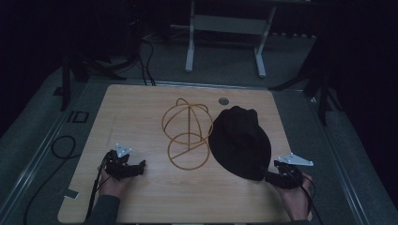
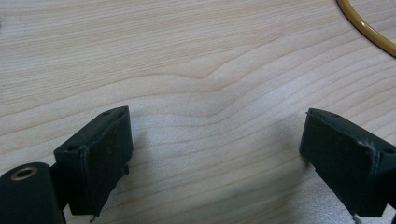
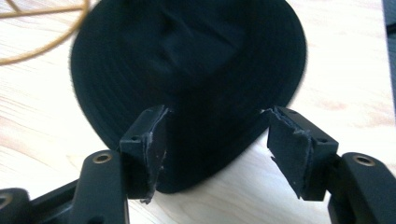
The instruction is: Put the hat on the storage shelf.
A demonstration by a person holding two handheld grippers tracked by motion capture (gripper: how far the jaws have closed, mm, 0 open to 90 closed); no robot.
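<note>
A black brimmed hat point(image 1: 239, 140) lies flat on the wooden table point(image 1: 141, 108), right of centre. Beside it on the left stands a golden wire hat frame point(image 1: 187, 133), a dome over a ring. My right gripper point(image 1: 270, 177) is at the hat's near edge. In the right gripper view its jaws point(image 3: 215, 121) stand apart with the brim of the hat point(image 3: 187, 70) reaching in between them; the right pad is off the fabric. My left gripper point(image 1: 140, 166) rests at the front left, open over bare wood point(image 2: 215, 135), and the wire ring point(image 2: 369, 30) curves past the far corner.
A small round grommet point(image 1: 224, 101) sits in the table's back edge. A grey metal stand point(image 1: 225, 28) is on the floor beyond the table. Black cables point(image 1: 63, 145) loop on the floor at the left. A scrap of tape point(image 1: 70, 194) marks the front left corner.
</note>
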